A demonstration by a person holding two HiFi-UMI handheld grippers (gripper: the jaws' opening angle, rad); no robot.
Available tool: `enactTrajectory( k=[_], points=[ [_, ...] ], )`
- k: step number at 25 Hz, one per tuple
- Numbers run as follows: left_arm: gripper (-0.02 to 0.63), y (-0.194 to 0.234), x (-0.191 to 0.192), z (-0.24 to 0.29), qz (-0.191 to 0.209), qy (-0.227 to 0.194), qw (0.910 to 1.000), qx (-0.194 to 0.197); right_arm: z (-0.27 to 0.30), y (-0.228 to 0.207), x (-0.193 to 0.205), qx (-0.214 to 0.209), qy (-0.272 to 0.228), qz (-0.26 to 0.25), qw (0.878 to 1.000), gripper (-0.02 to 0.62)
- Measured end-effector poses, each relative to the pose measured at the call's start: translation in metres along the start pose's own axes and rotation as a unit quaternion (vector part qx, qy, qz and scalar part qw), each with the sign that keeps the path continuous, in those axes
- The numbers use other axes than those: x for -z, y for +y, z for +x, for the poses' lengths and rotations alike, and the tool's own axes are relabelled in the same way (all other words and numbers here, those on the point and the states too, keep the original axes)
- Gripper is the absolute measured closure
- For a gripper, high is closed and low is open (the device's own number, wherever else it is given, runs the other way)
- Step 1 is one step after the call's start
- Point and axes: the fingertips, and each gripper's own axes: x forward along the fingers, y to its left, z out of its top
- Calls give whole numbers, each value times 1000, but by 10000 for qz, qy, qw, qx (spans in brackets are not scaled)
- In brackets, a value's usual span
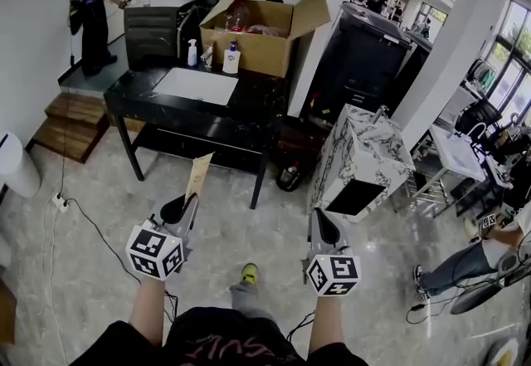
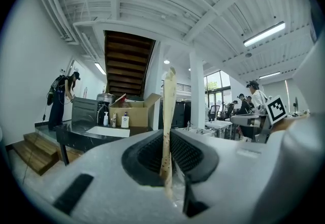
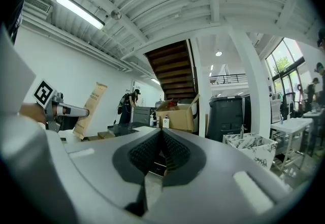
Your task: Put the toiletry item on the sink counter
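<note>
You hold both arms forward, side by side. Your left claw (image 1: 179, 208) pinches the tan packet (image 1: 197, 177) upright; your right claw (image 1: 323, 227) is closed, empty. The sink table (image 1: 259, 95) stands far ahead.

Sink counter (image 1: 259, 100): box (image 1: 265, 47) on its back right corner, bottles (image 1: 231, 59) just left of the box. Cabinet (image 1: 365, 148) stands right of the counter. Steps (image 1: 70, 125) lie left of it.

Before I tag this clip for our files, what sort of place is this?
Probably an open hall staged for recording: a freestanding sink counter, a cardboard box on it, a marble-patterned vanity.
</note>
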Motion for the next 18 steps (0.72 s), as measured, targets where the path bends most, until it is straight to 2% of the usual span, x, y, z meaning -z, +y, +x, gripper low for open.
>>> enactTrajectory(
  k=[9, 18],
  points=[
    [575, 21, -3, 43, 22, 57, 10000, -32, 44, -28, -1, 71, -96, 59, 9999, 583],
    [575, 56, 4, 114, 22, 192, 9998, -47, 119, -55, 11, 25, -47, 129, 9999, 583]
  ],
)
